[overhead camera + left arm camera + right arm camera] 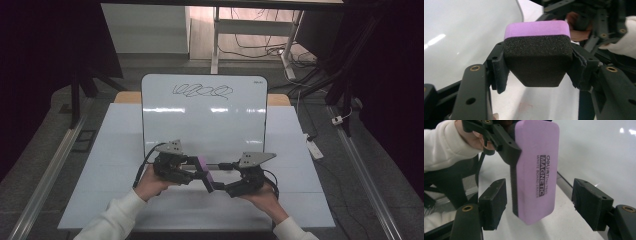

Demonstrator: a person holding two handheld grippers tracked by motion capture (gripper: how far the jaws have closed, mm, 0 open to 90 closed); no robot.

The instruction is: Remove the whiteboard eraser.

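Note:
A purple whiteboard eraser (pixel 205 173) with black felt hangs above the table's near middle, in front of a standing whiteboard (pixel 202 122). My left gripper (pixel 198 172) is shut on it. In the left gripper view both pads (pixel 499 68) press the felt sides of the eraser (pixel 537 52). My right gripper (pixel 220 178) faces it from the right and stands open. In the right gripper view the eraser (pixel 536 170) hangs between the pads (pixel 495 202), with gaps on both sides; the left gripper (pixel 504 143) grips its top.
The whiteboard carries a black scribble (pixel 202 91) near its top edge. The white table (pixel 115 165) has bare surface left and right of the hands. Behind it are desk legs and cables (pixel 260 47) on the floor, and dark stands at both sides.

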